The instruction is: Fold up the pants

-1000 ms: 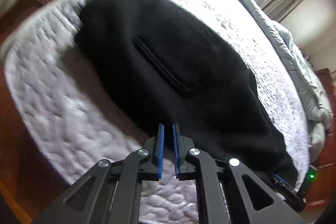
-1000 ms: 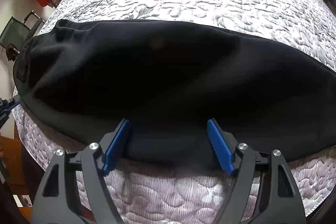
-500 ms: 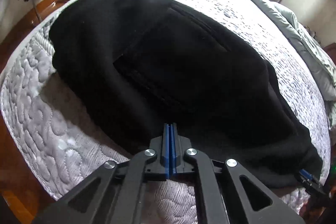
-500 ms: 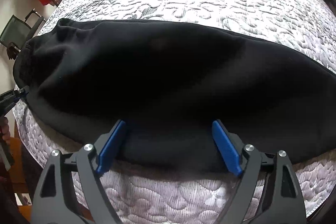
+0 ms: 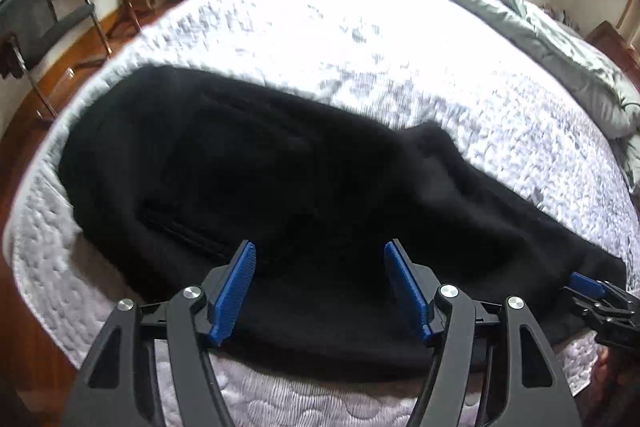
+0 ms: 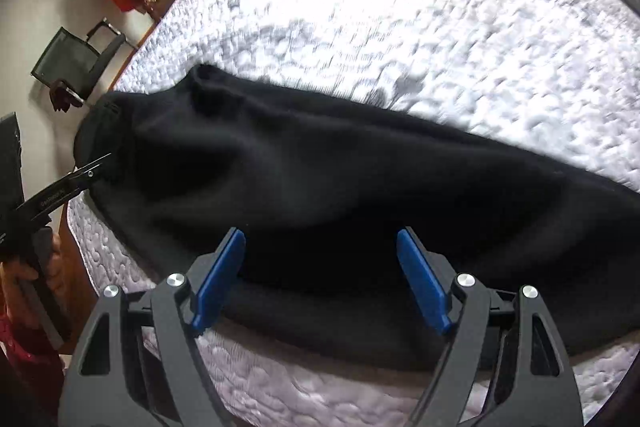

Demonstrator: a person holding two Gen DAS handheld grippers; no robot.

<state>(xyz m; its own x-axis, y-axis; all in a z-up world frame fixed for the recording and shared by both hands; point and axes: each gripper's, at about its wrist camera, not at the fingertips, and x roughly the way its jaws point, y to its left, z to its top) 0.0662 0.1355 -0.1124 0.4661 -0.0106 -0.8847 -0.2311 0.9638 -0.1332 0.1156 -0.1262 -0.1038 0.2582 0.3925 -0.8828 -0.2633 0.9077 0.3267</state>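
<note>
Pants (image 5: 304, 187): I see them long on the bed (image 5: 360, 39), not small yet.
Left claw (image 5: 320, 285): wide, holding nothing.
Right claw (image 6: 320, 277): wide, holding nothing.

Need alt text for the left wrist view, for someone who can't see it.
Open left gripper hangs over the near edge of black pants lying across a white quilted bed, jaws apart and holding nothing. The right gripper shows at the right edge.

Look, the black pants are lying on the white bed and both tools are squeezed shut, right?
Not quite. The pants do lie on the white bed, but both tools are open. The left wrist view shows the left tool with its blue fingers spread apart, and the right wrist view shows the right tool spread the same way.
</note>
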